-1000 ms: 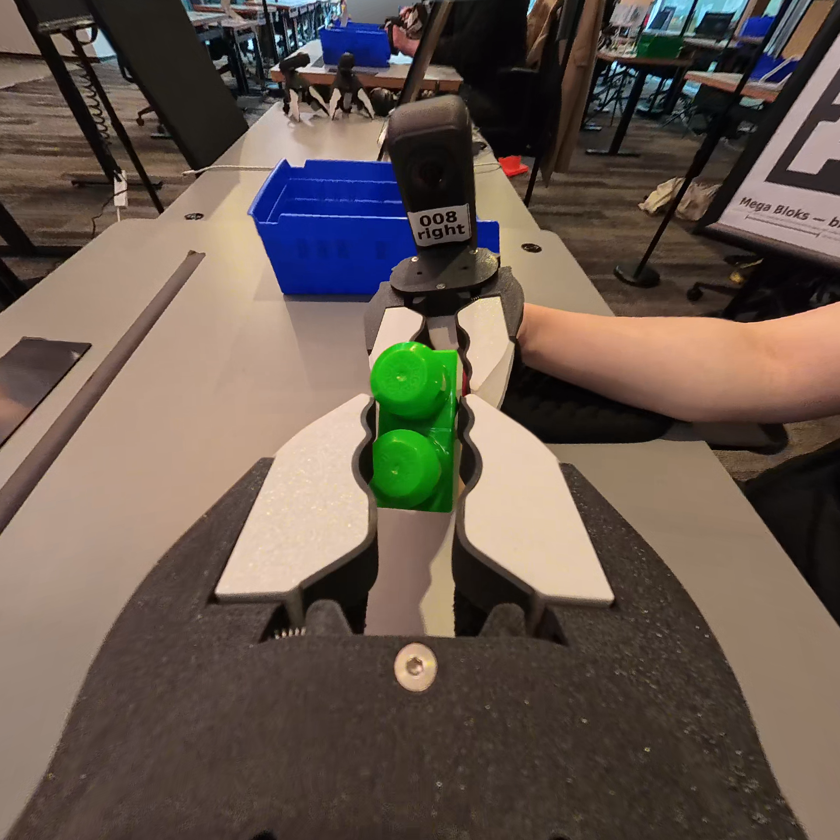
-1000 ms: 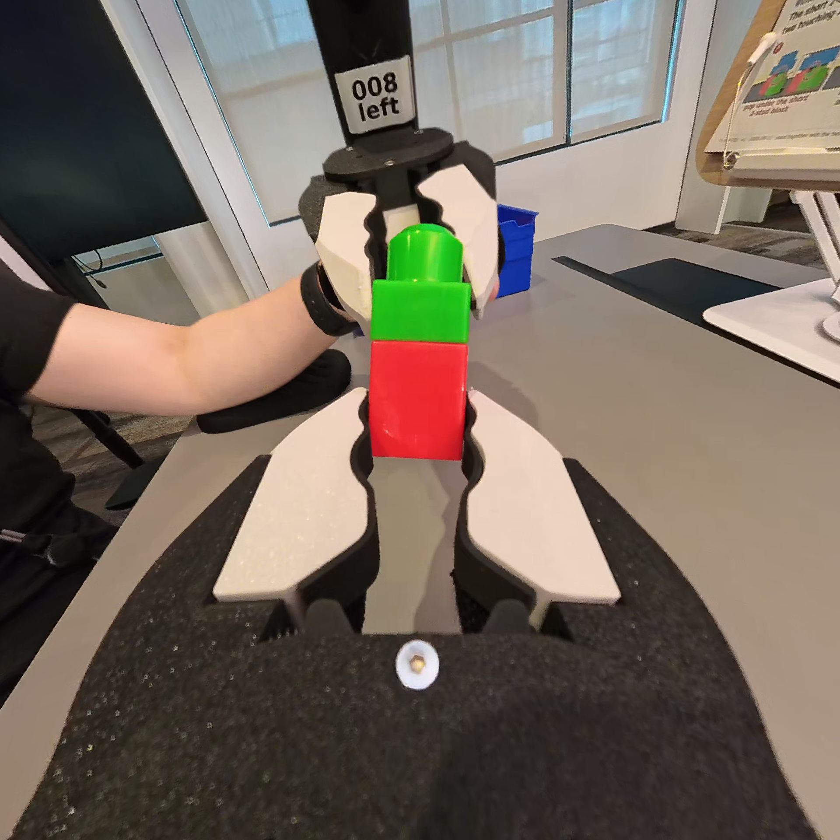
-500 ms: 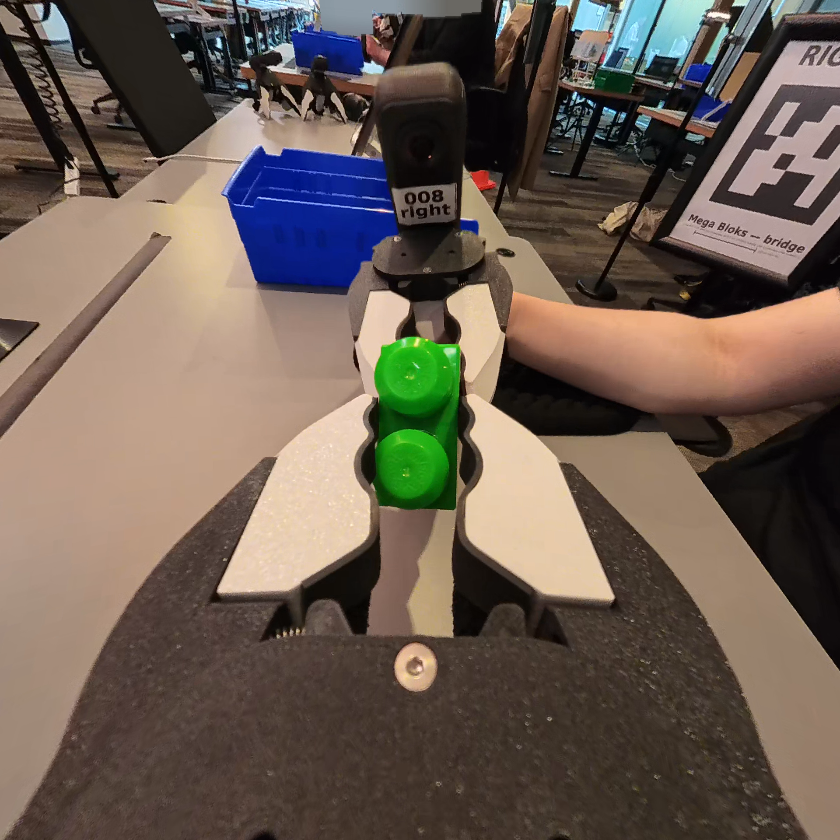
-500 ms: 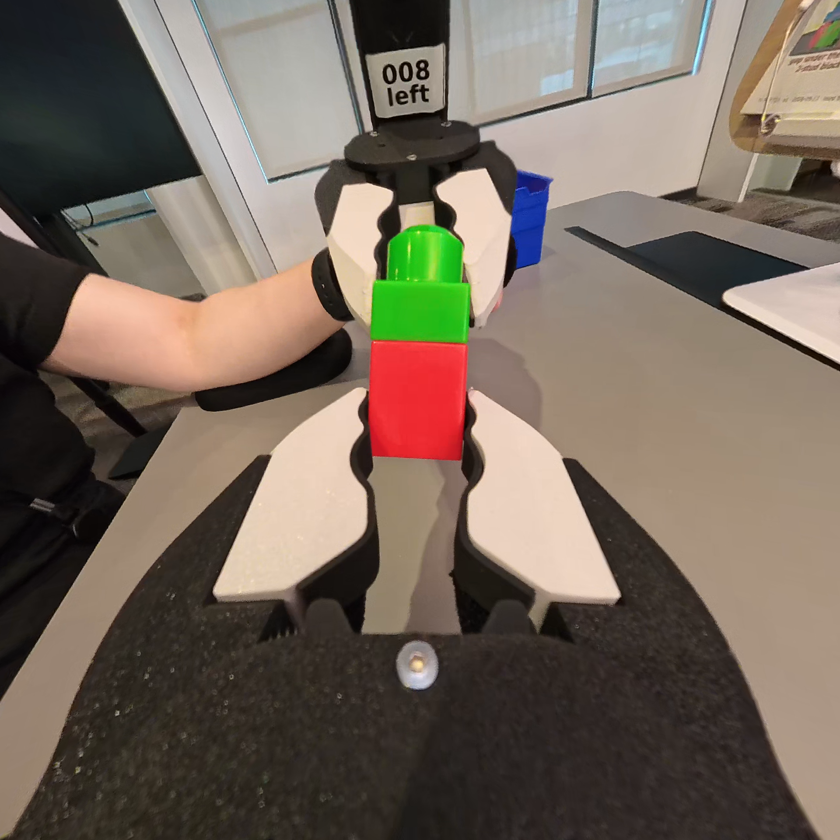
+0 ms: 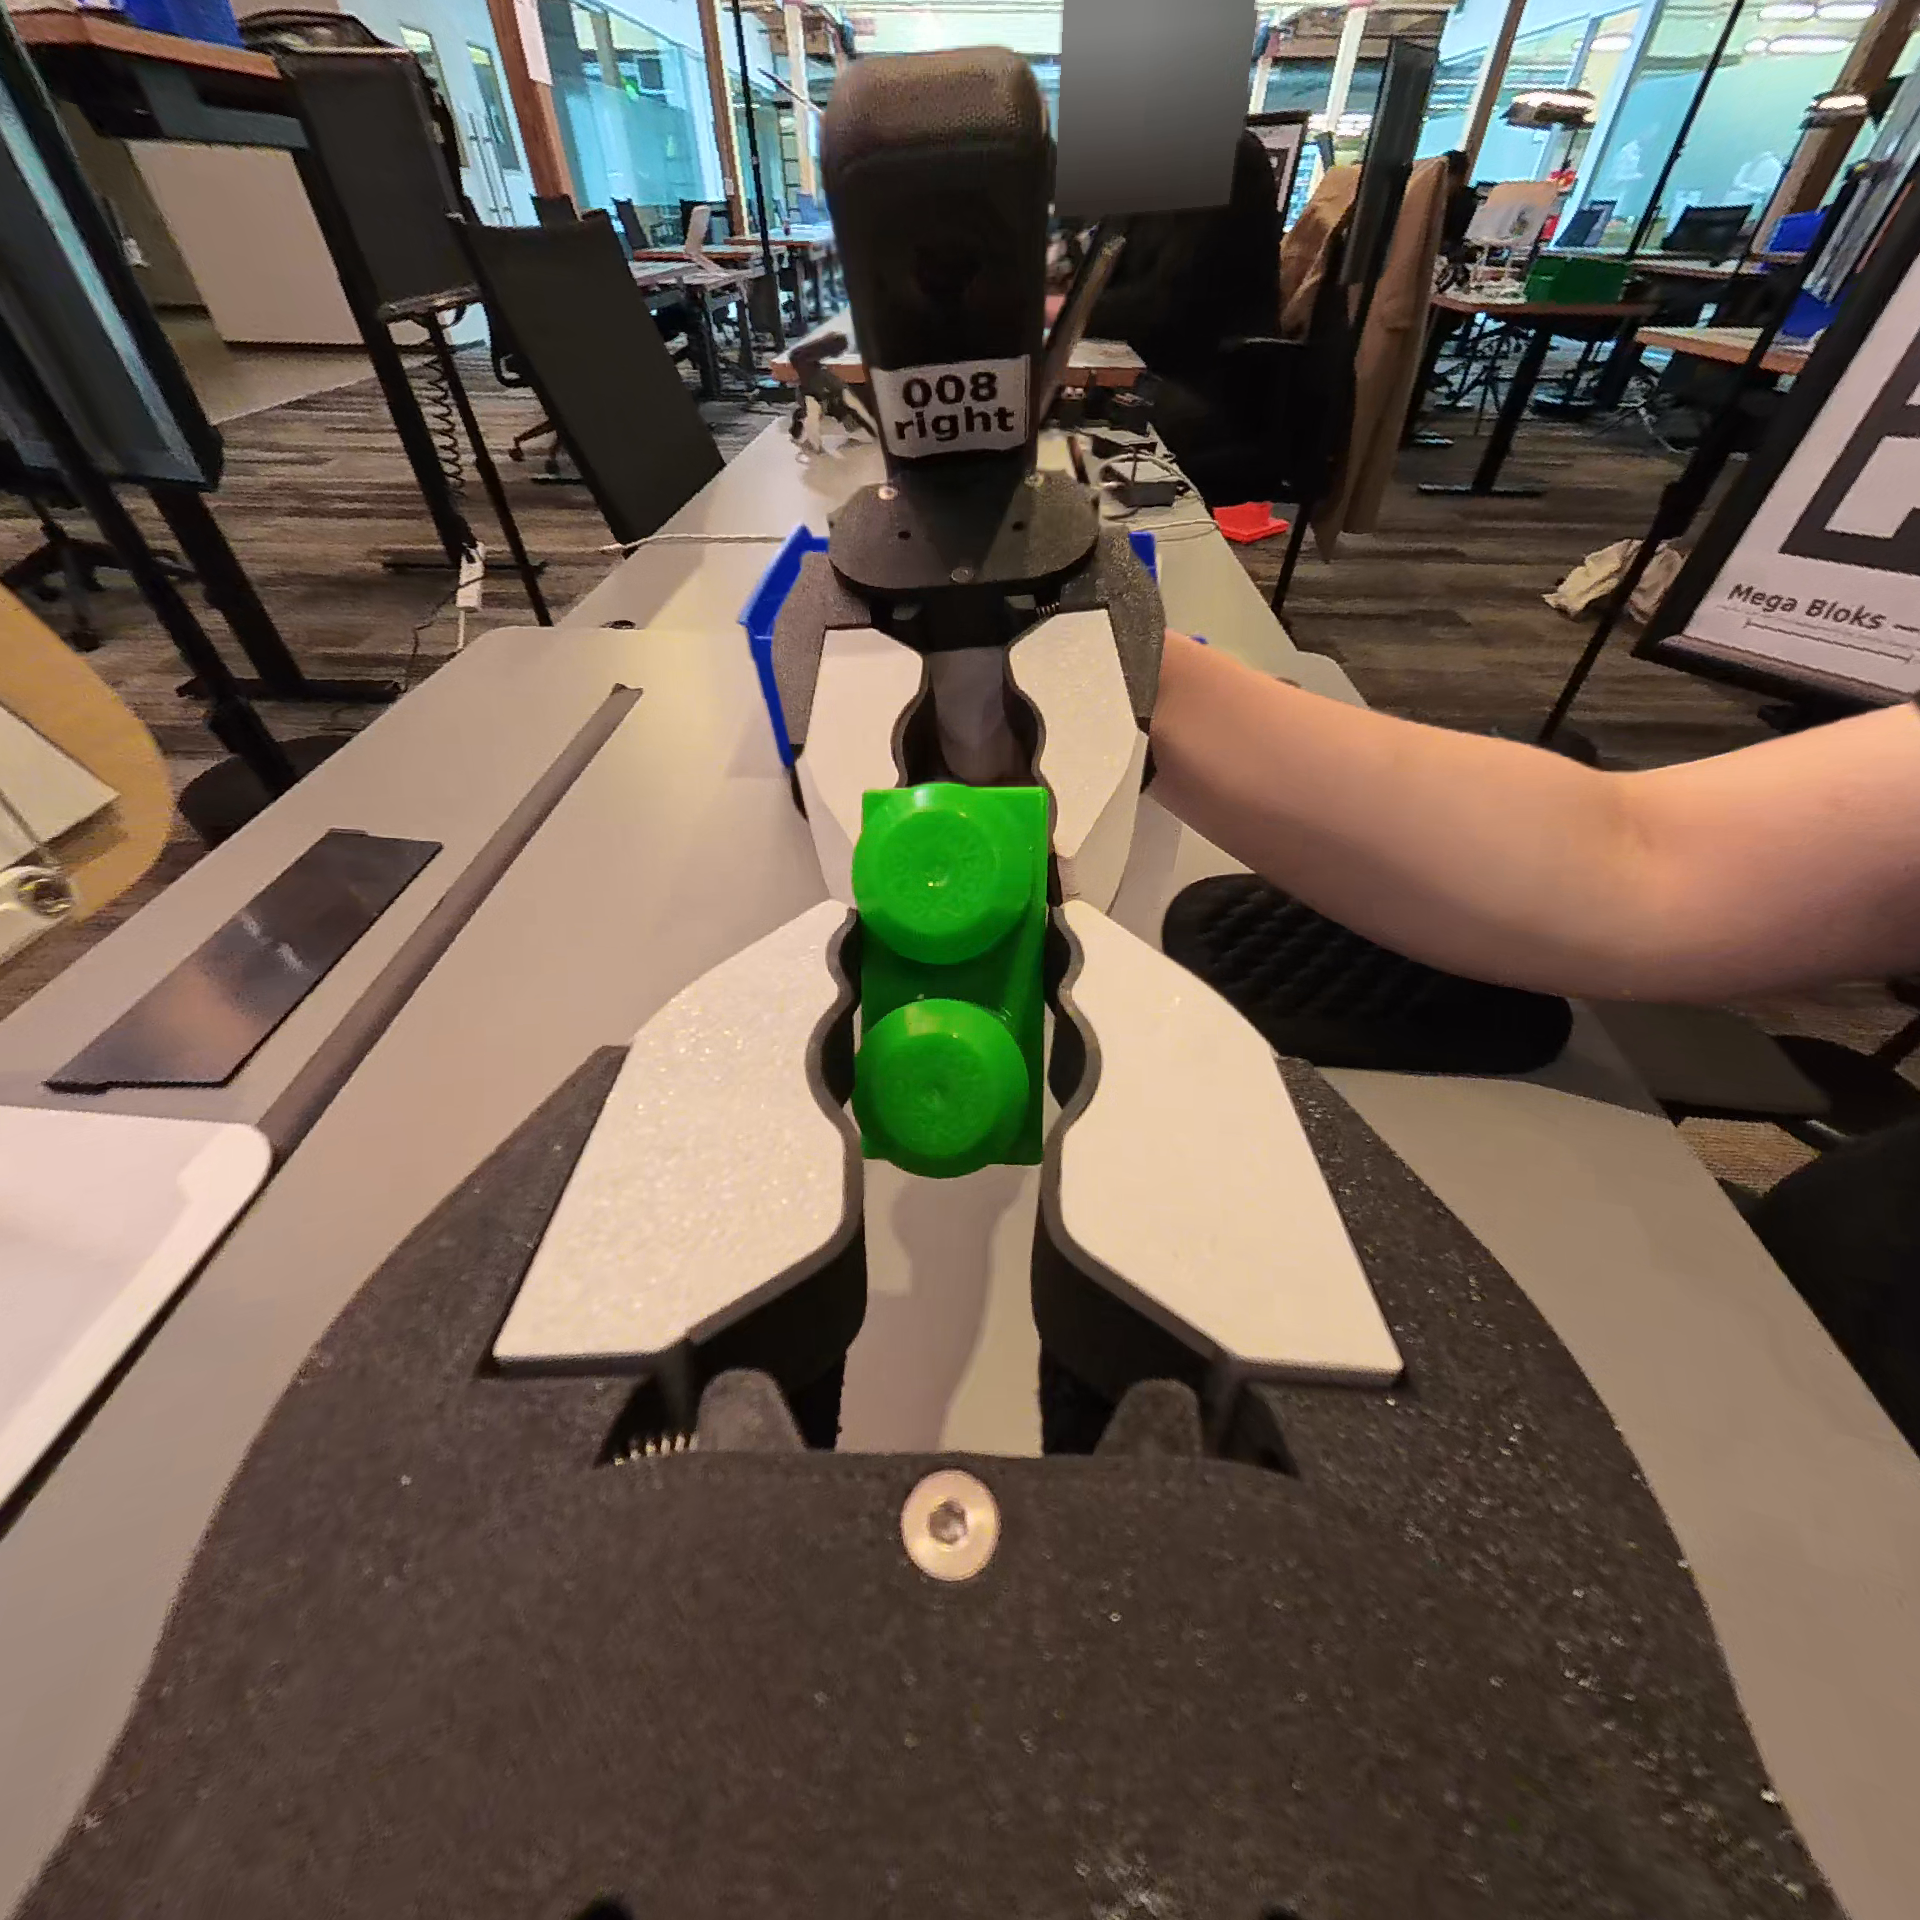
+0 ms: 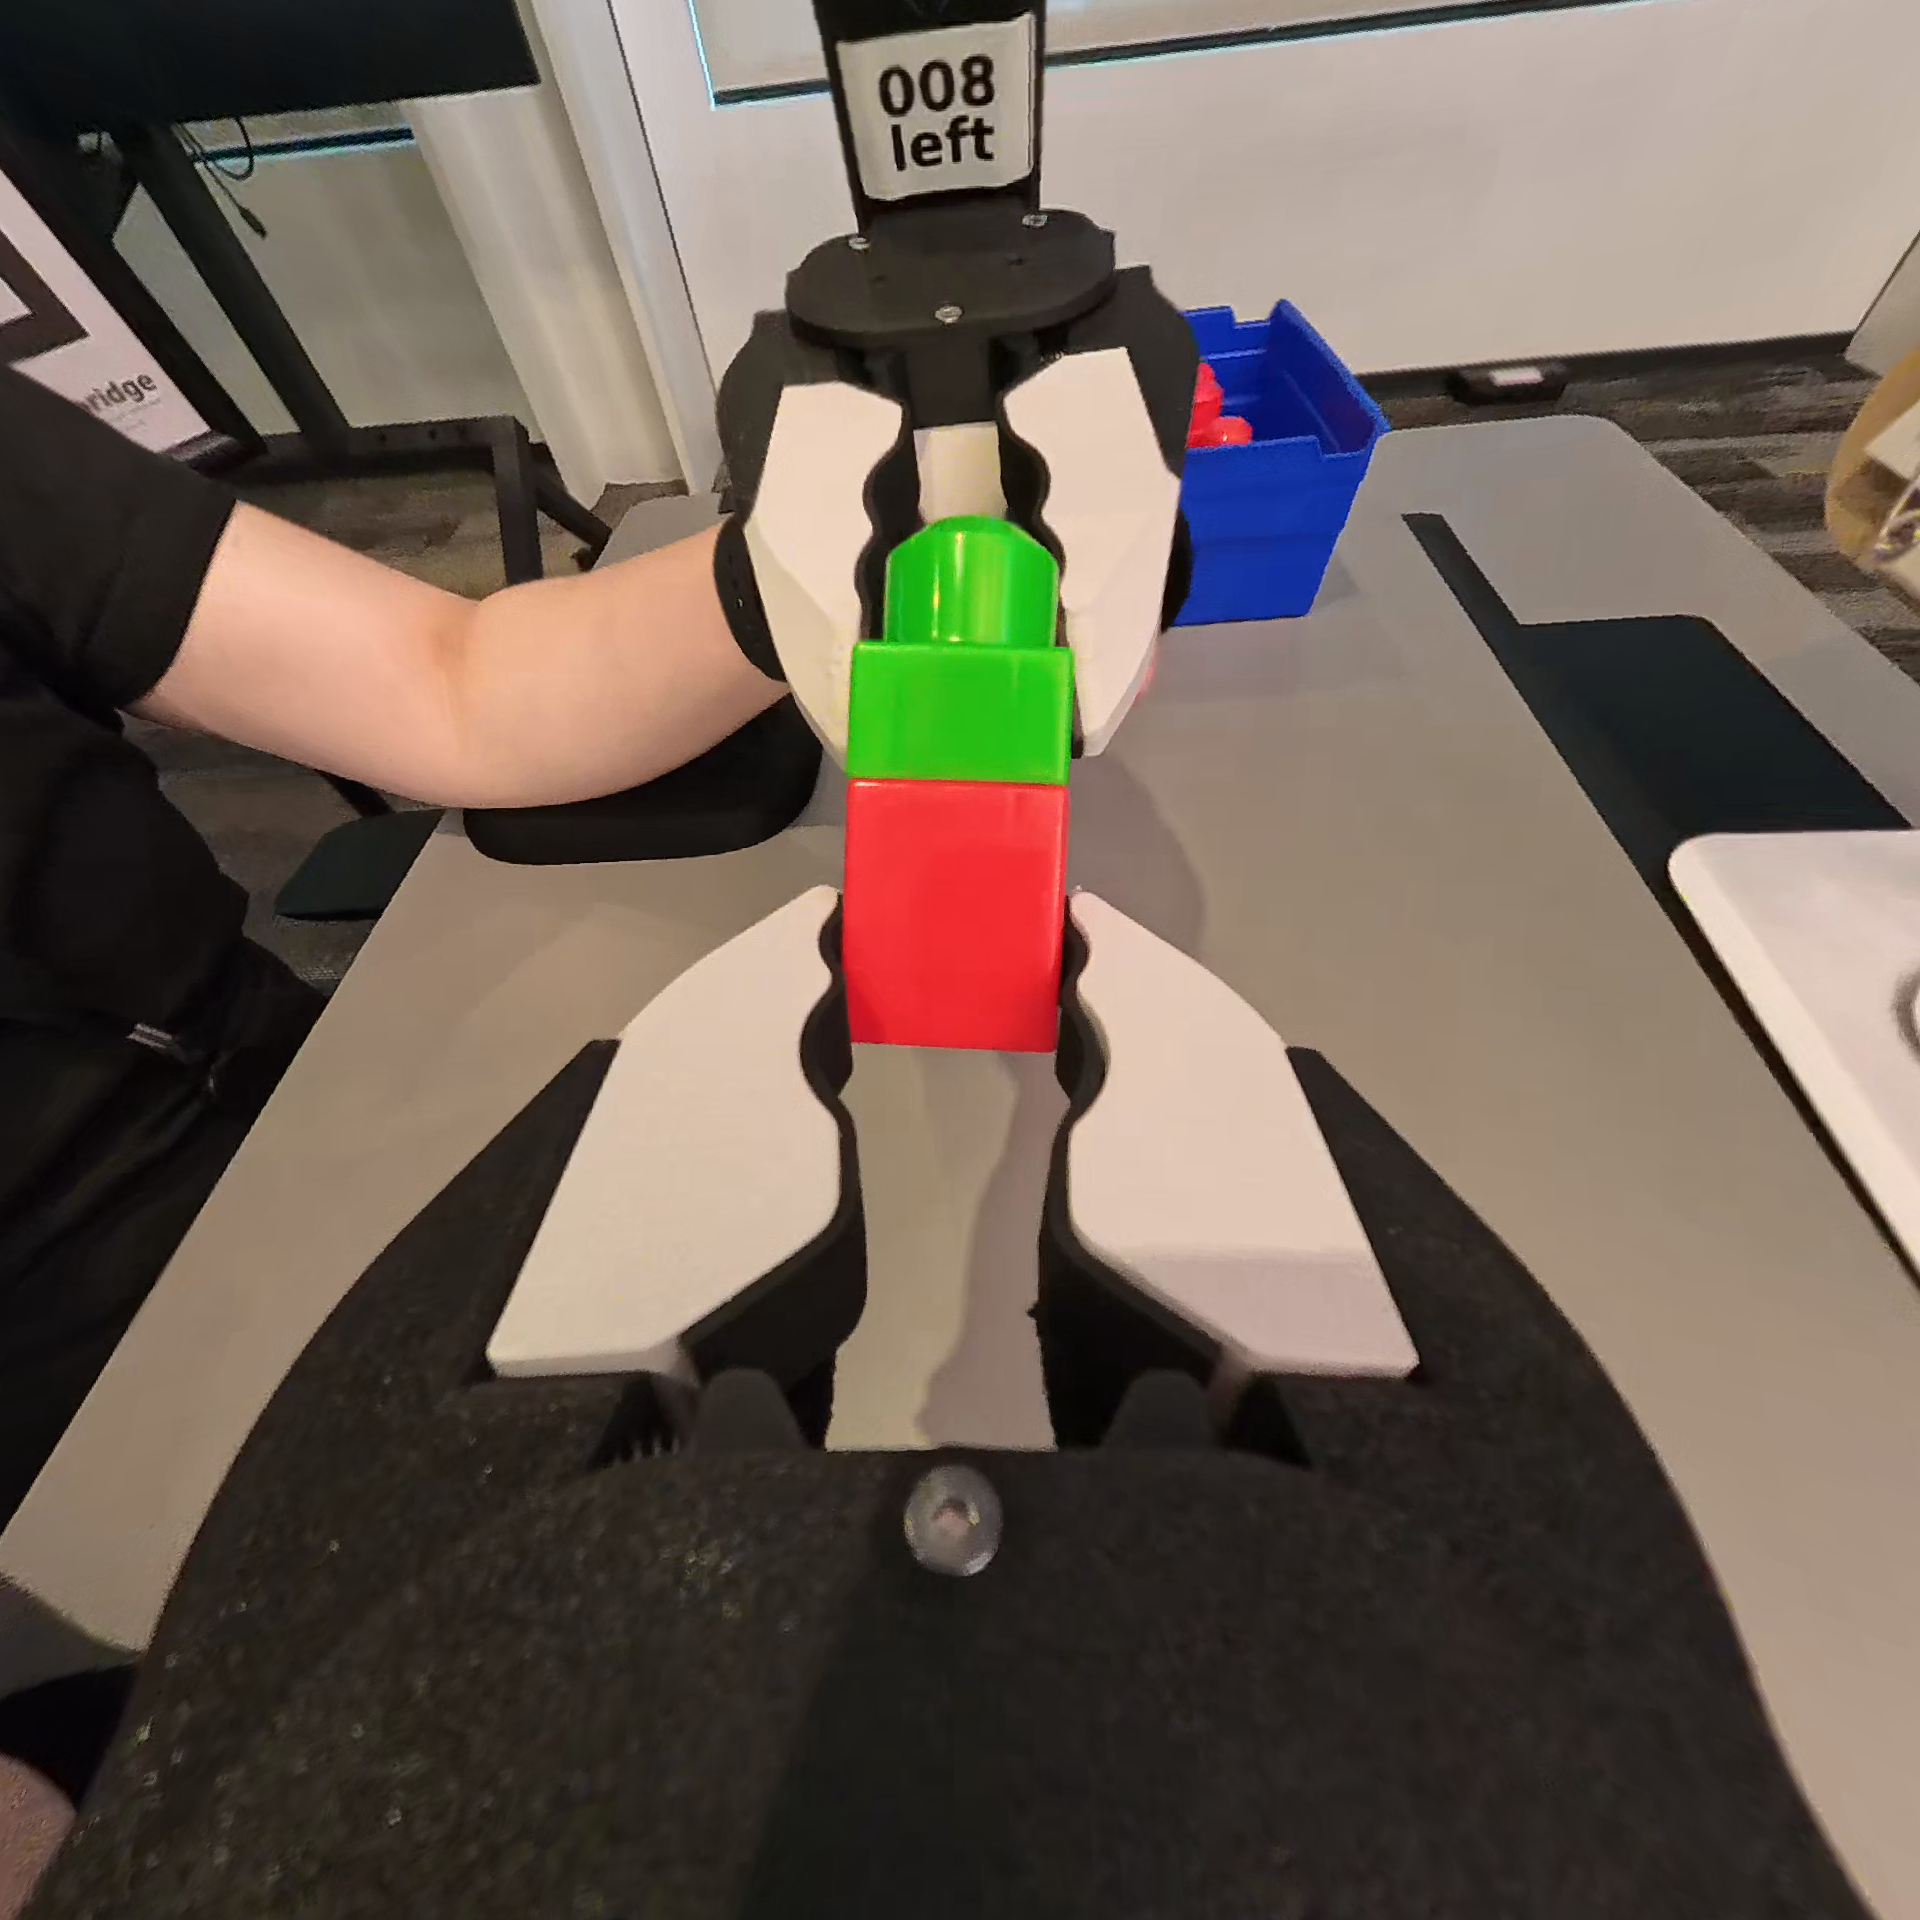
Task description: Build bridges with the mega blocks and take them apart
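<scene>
1. Grey tabletop (image 6: 1351,935) carries the work, with office desks and chairs filling the room behind it in the left wrist view.
2. Left gripper (image 5: 948,997) is clamped on the green block (image 5: 951,987), whose two round studs face that camera; from the right wrist view the same gripper (image 6: 966,644) grips the green block (image 6: 961,707) from the far side.
3. Right gripper (image 6: 956,966) is clenched on the red block (image 6: 951,914), fingertips pressed against its two sides; in the left wrist view this gripper (image 5: 971,790) sits just behind the green block, and the red block is hidden there.
4. Green sits directly on top of red, the two touching and aligned, held up between the two facing grippers above the table.
5. Blue bin (image 6: 1278,499) stands behind the left gripper, with red pieces showing inside it.
6. Bare forearms reach in from the side in each view.
</scene>
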`<act>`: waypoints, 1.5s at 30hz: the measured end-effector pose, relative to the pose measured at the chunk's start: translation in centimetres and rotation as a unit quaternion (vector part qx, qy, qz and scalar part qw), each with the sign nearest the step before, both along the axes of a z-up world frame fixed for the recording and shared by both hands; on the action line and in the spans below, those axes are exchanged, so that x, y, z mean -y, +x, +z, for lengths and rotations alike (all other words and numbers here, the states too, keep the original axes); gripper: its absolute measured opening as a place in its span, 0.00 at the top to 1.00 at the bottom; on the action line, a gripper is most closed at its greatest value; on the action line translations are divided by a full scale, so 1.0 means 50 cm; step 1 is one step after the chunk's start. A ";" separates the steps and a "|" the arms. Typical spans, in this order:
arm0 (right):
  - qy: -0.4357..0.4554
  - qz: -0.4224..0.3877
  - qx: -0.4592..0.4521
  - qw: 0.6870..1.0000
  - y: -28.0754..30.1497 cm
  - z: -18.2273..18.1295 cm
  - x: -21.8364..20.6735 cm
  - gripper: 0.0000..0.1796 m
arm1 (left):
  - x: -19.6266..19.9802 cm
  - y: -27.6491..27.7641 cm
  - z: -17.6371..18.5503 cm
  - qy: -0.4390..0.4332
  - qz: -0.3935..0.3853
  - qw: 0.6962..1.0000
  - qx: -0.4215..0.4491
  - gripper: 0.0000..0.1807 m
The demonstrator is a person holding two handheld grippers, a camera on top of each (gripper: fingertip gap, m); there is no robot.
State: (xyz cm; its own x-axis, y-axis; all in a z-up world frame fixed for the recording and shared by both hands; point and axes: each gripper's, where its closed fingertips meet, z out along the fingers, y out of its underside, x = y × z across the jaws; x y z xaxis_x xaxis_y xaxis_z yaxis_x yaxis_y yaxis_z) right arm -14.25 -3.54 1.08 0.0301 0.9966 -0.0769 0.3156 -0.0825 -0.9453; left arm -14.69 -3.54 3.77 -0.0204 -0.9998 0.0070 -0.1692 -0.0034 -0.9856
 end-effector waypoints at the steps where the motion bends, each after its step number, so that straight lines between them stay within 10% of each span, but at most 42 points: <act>1: 0.001 0.003 -0.001 1.000 -0.005 0.002 -0.004 0.80 | -0.004 -0.005 0.002 0.001 0.004 1.000 -0.001 0.82; 45: -0.037 -0.022 -0.097 0.994 0.010 0.038 -0.043 0.80 | -0.048 0.001 0.025 -0.071 0.053 0.995 0.056 0.82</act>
State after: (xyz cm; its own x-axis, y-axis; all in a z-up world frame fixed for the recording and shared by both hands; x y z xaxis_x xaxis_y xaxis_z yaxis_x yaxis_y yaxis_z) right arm -13.74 -1.42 2.99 0.0517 0.9861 -0.1582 0.1216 -0.1635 -0.9790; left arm -14.64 -1.16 5.02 0.0757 -0.9855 0.1517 -0.0500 -0.1557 -0.9865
